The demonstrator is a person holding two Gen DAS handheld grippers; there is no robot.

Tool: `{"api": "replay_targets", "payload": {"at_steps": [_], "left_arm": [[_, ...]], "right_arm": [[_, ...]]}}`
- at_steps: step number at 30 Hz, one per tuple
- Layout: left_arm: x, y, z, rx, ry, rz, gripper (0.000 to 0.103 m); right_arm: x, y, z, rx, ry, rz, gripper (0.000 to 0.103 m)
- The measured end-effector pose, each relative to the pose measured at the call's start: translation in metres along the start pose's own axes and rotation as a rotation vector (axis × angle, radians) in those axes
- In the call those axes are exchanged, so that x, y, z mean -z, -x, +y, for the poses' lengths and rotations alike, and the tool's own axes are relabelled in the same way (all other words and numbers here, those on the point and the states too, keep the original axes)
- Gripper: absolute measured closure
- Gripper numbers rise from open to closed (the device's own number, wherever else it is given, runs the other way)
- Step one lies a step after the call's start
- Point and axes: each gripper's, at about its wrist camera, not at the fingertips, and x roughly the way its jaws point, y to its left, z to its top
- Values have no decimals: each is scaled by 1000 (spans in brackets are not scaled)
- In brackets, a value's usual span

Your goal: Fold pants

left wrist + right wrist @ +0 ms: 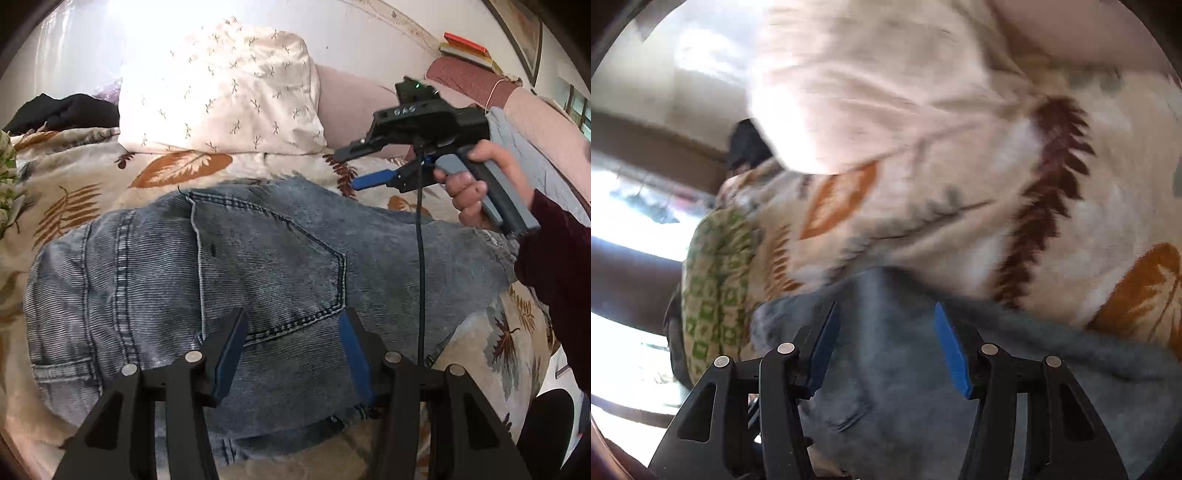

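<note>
Left gripper [293,345]: fingers spread wide and empty, poised just above the back pocket of the folded jeans [236,280], which lie flat on the leaf-print bedspread [74,199] in front of the white pillow [221,92]. Right gripper [886,347]: fingers likewise wide, holding nothing, over the jeans' far edge; that view is motion-blurred.
</note>
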Motion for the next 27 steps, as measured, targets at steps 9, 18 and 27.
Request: {"api": "replay_targets", "payload": {"at_steps": [9,18,27], "left_arm": [[-1,-10,3,-2,1,34,49],[0,-14,1,-16,-26,35,48],[-1,-14,3,-13,-25,44,48]], "right_arm": [[-11,-33,-35,-56,-2,205,48],[-18,-57,19,-219,158,292,42],[-24,-86,23,-80,143,213,84]]}}
